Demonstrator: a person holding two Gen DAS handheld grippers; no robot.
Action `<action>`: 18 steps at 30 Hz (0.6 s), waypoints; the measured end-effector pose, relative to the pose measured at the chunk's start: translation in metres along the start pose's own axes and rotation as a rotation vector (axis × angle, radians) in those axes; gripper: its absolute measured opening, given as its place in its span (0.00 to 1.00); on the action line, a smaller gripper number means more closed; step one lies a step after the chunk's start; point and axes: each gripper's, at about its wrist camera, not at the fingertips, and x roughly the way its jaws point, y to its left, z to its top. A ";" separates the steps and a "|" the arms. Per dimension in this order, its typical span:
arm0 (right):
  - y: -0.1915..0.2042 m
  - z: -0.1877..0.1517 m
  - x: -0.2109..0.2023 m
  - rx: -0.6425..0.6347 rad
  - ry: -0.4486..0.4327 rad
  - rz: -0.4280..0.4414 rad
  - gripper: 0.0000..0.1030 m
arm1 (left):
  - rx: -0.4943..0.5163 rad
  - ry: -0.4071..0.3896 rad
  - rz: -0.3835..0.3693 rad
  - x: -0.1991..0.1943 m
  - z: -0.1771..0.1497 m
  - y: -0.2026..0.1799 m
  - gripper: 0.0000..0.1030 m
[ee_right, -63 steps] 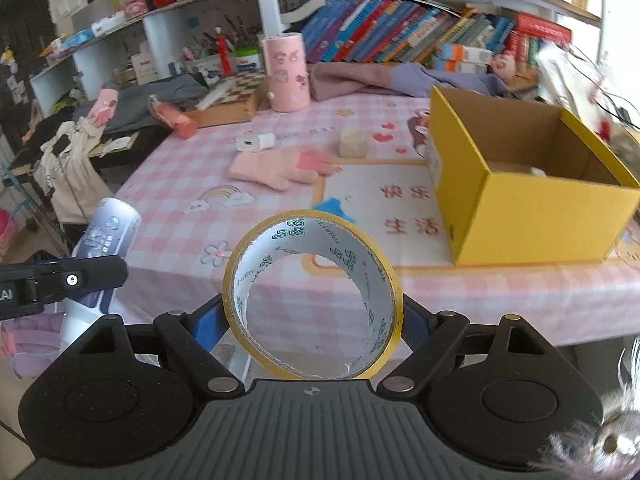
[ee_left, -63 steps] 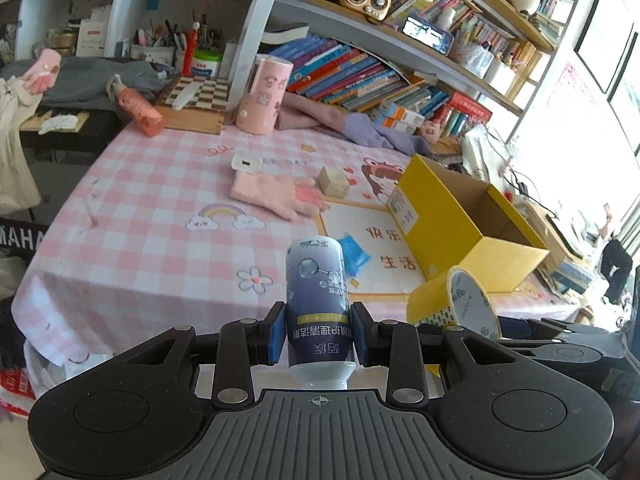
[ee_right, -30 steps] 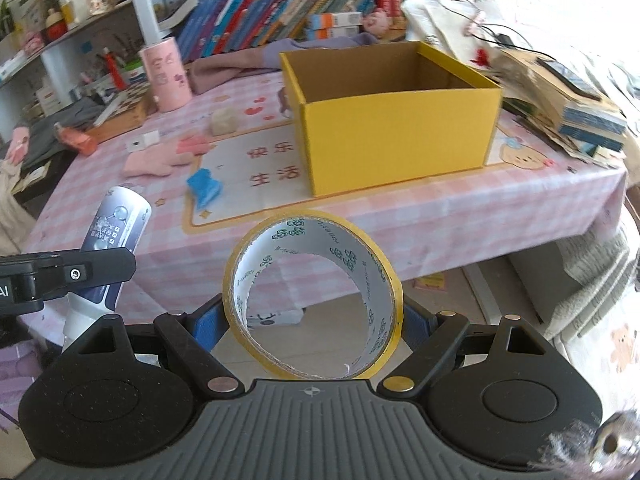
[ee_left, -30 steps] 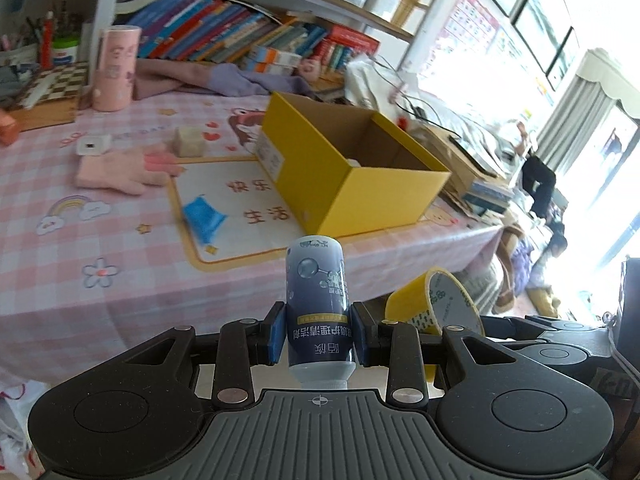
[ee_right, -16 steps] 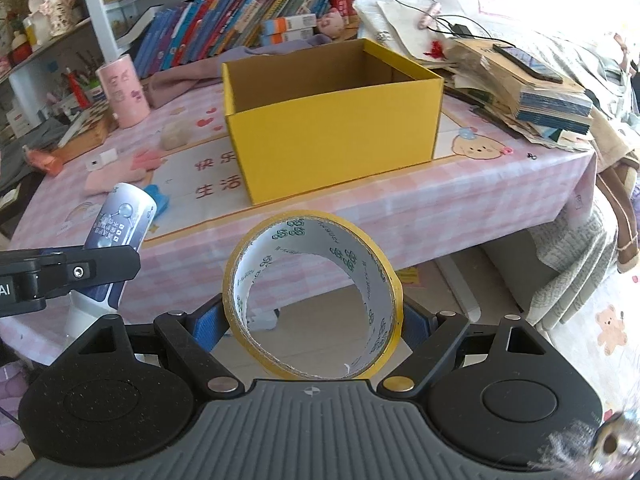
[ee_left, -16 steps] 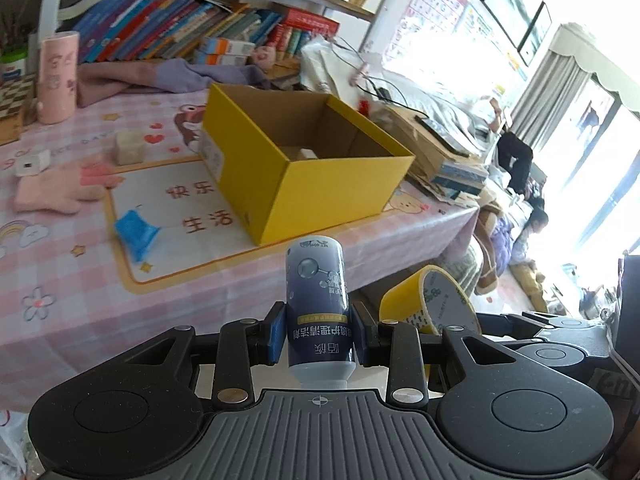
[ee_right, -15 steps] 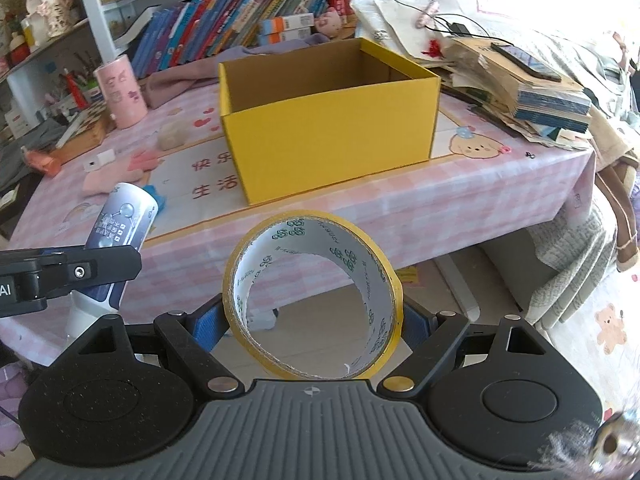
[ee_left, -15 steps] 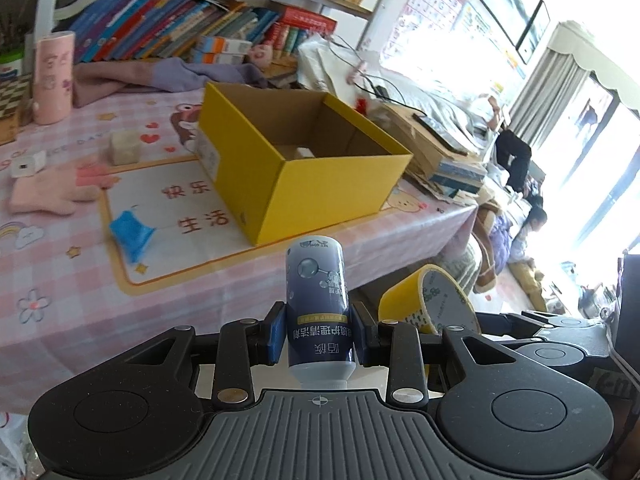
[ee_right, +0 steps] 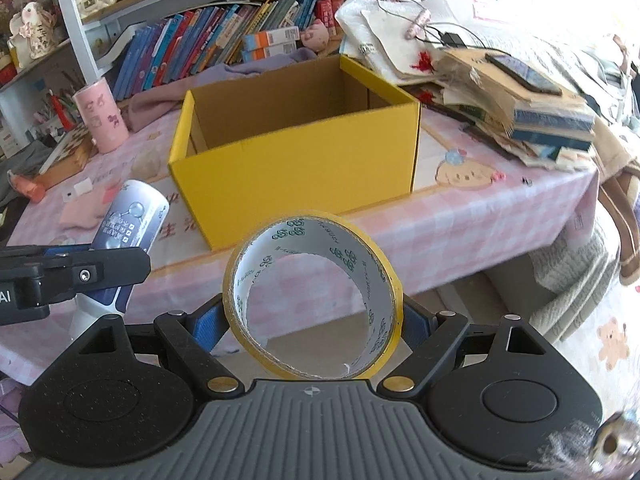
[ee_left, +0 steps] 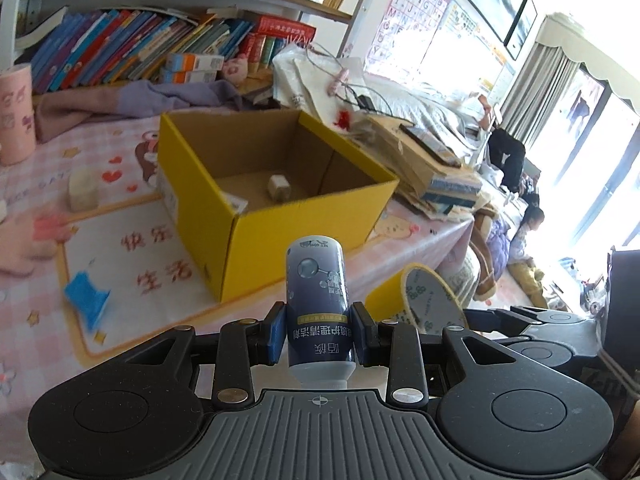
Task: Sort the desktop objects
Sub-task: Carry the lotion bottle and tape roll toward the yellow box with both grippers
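My left gripper (ee_left: pixel 319 334) is shut on a dark blue tube (ee_left: pixel 318 300) that stands upside down between the pads. In the right wrist view the same tube (ee_right: pixel 130 220) shows at the left. A yellow tape roll (ee_right: pixel 310 300) is clamped by my right gripper (ee_right: pixel 310 322); its edge (ee_left: pixel 424 300) appears in the left wrist view. Ahead on the pink checked tablecloth (ee_left: pixel 132 300) sits an open yellow cardboard box (ee_left: pixel 256 184) (ee_right: pixel 296 164) with a small beige cube (ee_left: pixel 278 187) on its floor. Both grippers hover in front of the table's near edge.
Left of the box lie a blue packet (ee_left: pixel 86 294), a pink glove (ee_left: pixel 28 236) and a beige block (ee_left: pixel 82 194). A pink cup (ee_right: pixel 100 122) and a bookshelf (ee_right: pixel 224 52) stand behind. Stacked papers and books (ee_right: pixel 508 108) crowd the table's right end.
Both grippers moved rightward along the table front and closer to the yellow box, which now sits centred and larger. The inside of the box has come into view. Both grips are unchanged.
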 end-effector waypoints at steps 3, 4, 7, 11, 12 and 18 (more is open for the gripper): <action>-0.008 0.015 0.008 -0.019 -0.010 0.010 0.82 | -0.002 -0.019 -0.003 0.010 0.013 -0.005 0.31; -0.010 0.021 0.010 -0.028 -0.018 0.012 0.82 | -0.003 -0.025 -0.004 0.013 0.018 -0.006 0.31; -0.017 0.037 0.017 -0.046 -0.040 0.023 0.82 | 0.009 -0.046 0.009 0.024 0.032 -0.013 0.31; -0.029 0.063 0.024 -0.077 -0.087 0.049 0.82 | 0.013 -0.081 0.036 0.035 0.052 -0.021 0.31; -0.031 0.070 0.025 -0.087 -0.096 0.059 0.82 | 0.010 -0.090 0.045 0.037 0.056 -0.023 0.31; -0.040 0.109 0.036 -0.197 -0.151 0.126 0.82 | -0.006 -0.145 0.114 0.049 0.078 -0.026 0.31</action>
